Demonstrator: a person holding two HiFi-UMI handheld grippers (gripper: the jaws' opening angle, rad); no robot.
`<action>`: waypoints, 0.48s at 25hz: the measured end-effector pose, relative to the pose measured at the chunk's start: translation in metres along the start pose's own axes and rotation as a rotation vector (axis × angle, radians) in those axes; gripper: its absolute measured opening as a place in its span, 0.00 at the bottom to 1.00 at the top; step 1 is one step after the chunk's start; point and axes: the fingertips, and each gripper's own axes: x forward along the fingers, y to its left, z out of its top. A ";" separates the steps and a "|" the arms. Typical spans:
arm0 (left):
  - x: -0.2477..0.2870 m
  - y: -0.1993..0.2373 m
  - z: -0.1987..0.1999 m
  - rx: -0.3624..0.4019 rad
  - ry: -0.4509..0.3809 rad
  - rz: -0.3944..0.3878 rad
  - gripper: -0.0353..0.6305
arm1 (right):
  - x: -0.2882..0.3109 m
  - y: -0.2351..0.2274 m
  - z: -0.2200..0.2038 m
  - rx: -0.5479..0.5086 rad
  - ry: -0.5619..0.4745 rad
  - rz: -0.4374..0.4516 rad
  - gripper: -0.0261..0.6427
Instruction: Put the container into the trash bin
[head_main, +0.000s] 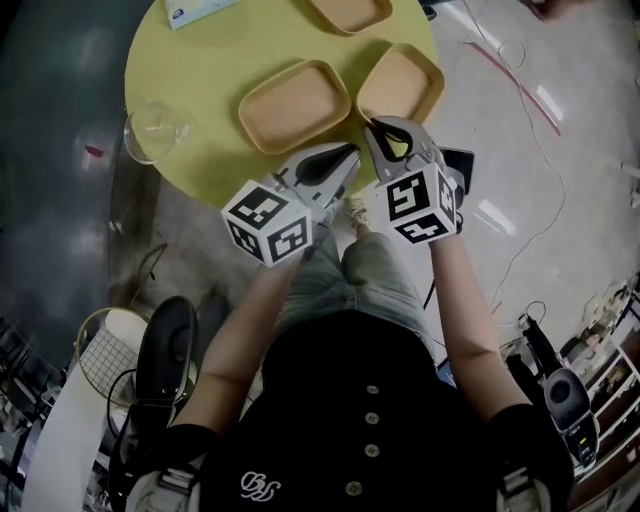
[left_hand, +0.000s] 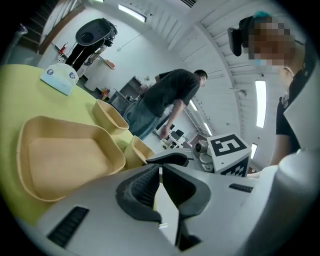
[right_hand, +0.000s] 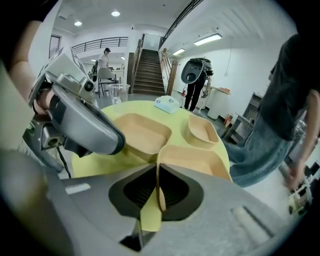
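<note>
Three tan containers lie on the round yellow table (head_main: 190, 70). My right gripper (head_main: 385, 128) is shut on the near rim of the right-hand container (head_main: 402, 85); in the right gripper view its jaws (right_hand: 158, 167) pinch that thin rim, and the container (right_hand: 200, 160) stretches away behind them. My left gripper (head_main: 350, 152) hovers at the table's near edge, beside the middle container (head_main: 295, 105), shut with nothing in it (left_hand: 160, 170). The middle container (left_hand: 65, 155) fills the left of the left gripper view.
A third container (head_main: 350, 12) sits at the table's far side, a clear plastic cup (head_main: 155, 130) at its left edge and a tissue pack (head_main: 195, 10) at the back. A wire basket (head_main: 95, 355) stands on the floor at lower left. A person (left_hand: 167, 97) stands beyond the table.
</note>
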 end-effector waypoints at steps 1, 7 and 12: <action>0.000 -0.001 0.000 0.007 0.006 -0.007 0.10 | -0.003 0.002 0.001 0.024 -0.012 0.002 0.07; 0.001 -0.013 0.002 0.035 0.027 -0.049 0.10 | -0.031 -0.003 0.004 0.166 -0.068 -0.031 0.07; 0.011 -0.028 0.009 0.073 0.052 -0.103 0.10 | -0.053 -0.017 0.007 0.233 -0.103 -0.095 0.07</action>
